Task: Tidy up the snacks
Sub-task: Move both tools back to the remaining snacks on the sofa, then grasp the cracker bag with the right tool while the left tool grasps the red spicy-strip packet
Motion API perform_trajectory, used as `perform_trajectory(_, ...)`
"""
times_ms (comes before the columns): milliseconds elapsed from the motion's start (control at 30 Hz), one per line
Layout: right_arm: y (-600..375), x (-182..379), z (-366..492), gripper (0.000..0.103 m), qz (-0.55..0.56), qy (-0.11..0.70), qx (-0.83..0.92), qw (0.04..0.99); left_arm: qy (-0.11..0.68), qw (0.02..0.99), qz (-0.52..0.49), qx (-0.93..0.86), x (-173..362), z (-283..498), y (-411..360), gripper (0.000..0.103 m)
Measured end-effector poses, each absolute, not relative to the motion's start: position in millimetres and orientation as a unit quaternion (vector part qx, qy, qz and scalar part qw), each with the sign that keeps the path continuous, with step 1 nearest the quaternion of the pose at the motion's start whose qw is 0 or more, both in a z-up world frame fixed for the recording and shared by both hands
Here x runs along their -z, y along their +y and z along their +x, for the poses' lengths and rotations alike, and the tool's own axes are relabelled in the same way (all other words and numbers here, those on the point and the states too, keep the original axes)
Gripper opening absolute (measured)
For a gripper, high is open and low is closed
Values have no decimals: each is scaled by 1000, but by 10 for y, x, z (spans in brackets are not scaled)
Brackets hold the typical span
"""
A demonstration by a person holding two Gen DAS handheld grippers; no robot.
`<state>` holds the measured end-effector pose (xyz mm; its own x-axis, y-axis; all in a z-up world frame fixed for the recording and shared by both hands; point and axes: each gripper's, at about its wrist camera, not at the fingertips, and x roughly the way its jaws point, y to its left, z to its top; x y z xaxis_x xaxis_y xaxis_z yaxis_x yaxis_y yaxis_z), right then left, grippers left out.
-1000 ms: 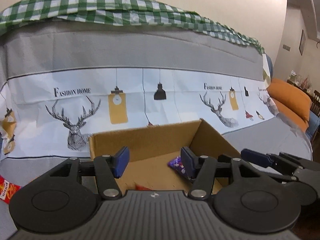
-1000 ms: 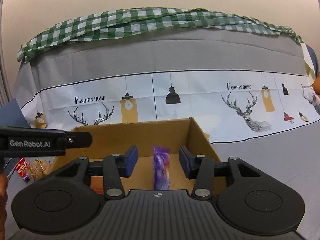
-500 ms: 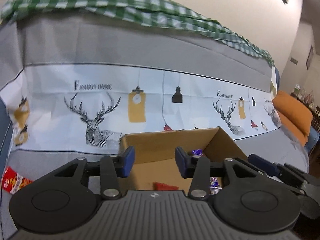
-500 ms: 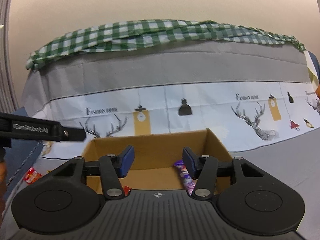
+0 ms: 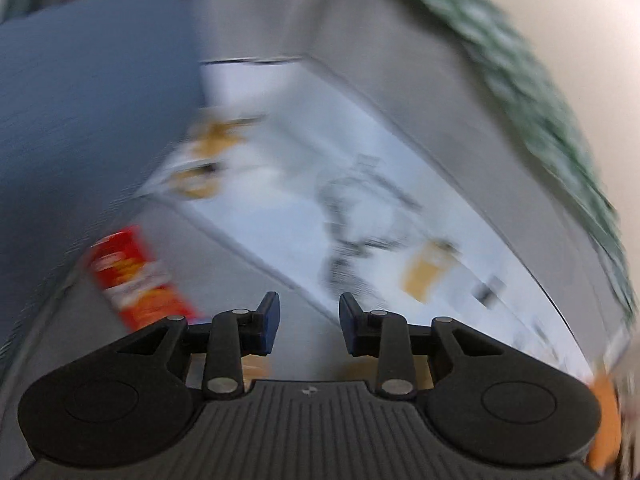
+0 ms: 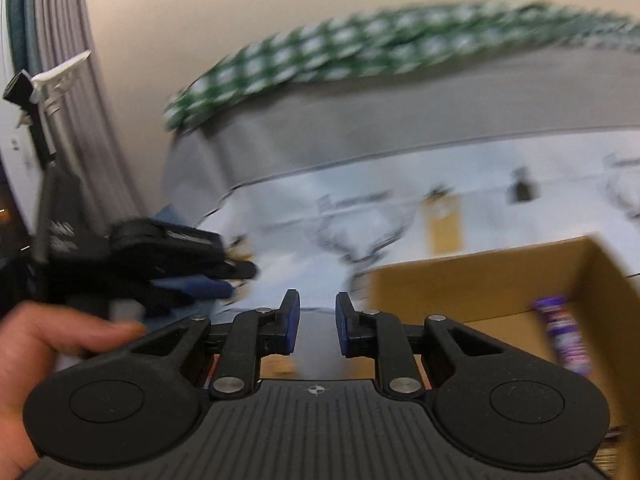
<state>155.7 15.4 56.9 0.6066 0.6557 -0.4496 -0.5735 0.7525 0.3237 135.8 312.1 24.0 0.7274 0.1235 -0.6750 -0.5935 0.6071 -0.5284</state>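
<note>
- The left gripper (image 5: 306,322) has blue-padded jaws that have just been closing; a clear gap remains between them and nothing is in it.
- In the left wrist view, a red snack packet (image 5: 136,276) lies at about ten o'clock from that gripper, on the grey sofa cover (image 5: 248,280). It is a long flat pack, red with a white-and-yellow print too blurred to read, tilted with its upper end toward eleven o'clock.
- The right gripper (image 6: 317,322) has also just been closing its jaws; they stand narrowly apart with nothing between them.
- In the right wrist view, the cardboard box (image 6: 480,280) sits at about two o'clock from the right gripper, open at the top, with plain brown walls.
- A purple snack packet (image 6: 562,334) lies inside the box against its right-hand wall, at three o'clock from the gripper. It is slim and long, purple with pale markings, its length running up and down.
- The person's hand (image 6: 44,344) holds the left gripper at nine o'clock in that view.
- A green checked cloth (image 6: 360,52) lies along the sofa's top at twelve o'clock.
</note>
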Motion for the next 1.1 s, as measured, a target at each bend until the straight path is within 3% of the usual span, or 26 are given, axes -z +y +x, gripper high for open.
perform_trajectory(233,1191,-470,2144,67,85,407,-364,833,315,755,-490,-300,105,1091,3792,39)
perform_trajectory(300,1387,-317,2326,83,91,449,-339,821,326,736,-508,-305,188,1077,3866,49)
perform_trajectory(333,1490,-186,2431,84,89,476,-323,813,329,731,-514,-305,220,1073,3886,55)
perform_trajectory(567,1776,585,2685,84,95,599,-244,756,344,717,-518,-315,343,1063,3983,59)
perform_trajectory(600,1803,662,2695,81,95,608,-239,751,348,714,-520,-315,379,1078,3993,59)
perform_trajectory(633,1817,704,2670,64,97,610,-240,749,351,711,-523,-314,418,1091,4010,59)
perform_trajectory(667,1826,715,2645,55,96,608,-247,749,354,708,-524,-313,457,1106,4024,59)
perform_trajectory(733,1825,681,2526,48,82,589,-268,758,361,702,-528,-314,516,1106,4066,59)
perform_trajectory(1033,1358,116,1647,48,-34,471,-320,822,406,719,-472,-308,634,1304,3990,81)
perform_trajectory(1100,1262,158,1496,48,-43,463,-313,828,416,731,-450,-300,638,1376,3951,82)
